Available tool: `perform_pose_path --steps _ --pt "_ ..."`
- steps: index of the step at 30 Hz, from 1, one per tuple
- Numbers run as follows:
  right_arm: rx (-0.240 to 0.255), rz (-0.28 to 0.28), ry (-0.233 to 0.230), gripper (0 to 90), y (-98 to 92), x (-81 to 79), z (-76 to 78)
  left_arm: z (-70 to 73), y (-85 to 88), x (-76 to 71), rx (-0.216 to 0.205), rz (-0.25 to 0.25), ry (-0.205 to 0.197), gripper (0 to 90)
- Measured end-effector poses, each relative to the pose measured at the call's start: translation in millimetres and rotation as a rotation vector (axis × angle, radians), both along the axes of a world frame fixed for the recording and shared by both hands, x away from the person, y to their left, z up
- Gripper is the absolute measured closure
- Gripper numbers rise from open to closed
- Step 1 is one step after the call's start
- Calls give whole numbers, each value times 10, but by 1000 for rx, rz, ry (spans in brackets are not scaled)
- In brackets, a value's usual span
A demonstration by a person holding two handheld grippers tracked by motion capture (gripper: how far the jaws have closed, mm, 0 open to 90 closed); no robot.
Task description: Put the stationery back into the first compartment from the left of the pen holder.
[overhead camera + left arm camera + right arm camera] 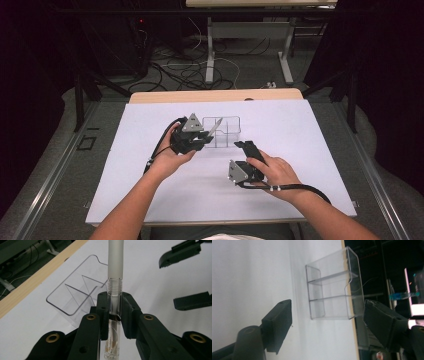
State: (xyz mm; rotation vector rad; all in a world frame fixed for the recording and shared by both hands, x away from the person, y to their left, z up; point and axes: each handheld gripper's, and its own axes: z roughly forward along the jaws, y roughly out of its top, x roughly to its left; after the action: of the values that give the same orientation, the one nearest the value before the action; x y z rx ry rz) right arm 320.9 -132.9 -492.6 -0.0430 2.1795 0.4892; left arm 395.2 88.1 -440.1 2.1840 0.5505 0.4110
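Left gripper [114, 315], centre frame in the high view, jaws clamped on a clear pen [115, 277]. Pen's long axis runs straight out past the jaw tips, frosted end forward. Clear divided organizer [222, 131] stands on the white counter [300, 150], just beyond and upper left of the pen tip in the left gripper view; left hand nearer. Right gripper [245, 160], lower right, jaws apart, empty, facing the organizer.
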Motion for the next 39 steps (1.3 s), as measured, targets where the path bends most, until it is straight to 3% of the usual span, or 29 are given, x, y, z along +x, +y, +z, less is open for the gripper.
perform_pose_path --steps 1,3,4,5,7,8,11,18,25,29,39 --pt "38 -5 5 195 -19 17 -37 14 2 13 -10 3 0 786" --pt "22 -48 48 179 -70 26 -31 27 -6 33 -54 25 -2 786" --pt "60 -82 72 173 -98 22 -54 47 1 48 -61 25 4 786" --pt "43 -90 71 169 -124 41 -40 53 -4 61 -79 38 -6 786" --pt "148 -82 101 159 -176 99 -113 94 6 94 -91 47 -4 786" --pt "129 -137 131 155 -204 85 -89 104 1 110 -110 60 -16 786" --pt "216 -176 161 148 -272 125 -123 170 8 156 -152 88 -28 786" --pt "341 -235 229 126 -417 194 -117 279 12 242 -223 129 -61 786" --pt "465 -289 308 40 -519 239 -132 233 -10 342 -304 180 -56 786" --pt "523 -310 338 24 -559 266 -145 199 -43 388 -329 208 -63 786" --pt "599 -338 400 0 -611 294 -172 79 -155 491 -327 249 -64 786"
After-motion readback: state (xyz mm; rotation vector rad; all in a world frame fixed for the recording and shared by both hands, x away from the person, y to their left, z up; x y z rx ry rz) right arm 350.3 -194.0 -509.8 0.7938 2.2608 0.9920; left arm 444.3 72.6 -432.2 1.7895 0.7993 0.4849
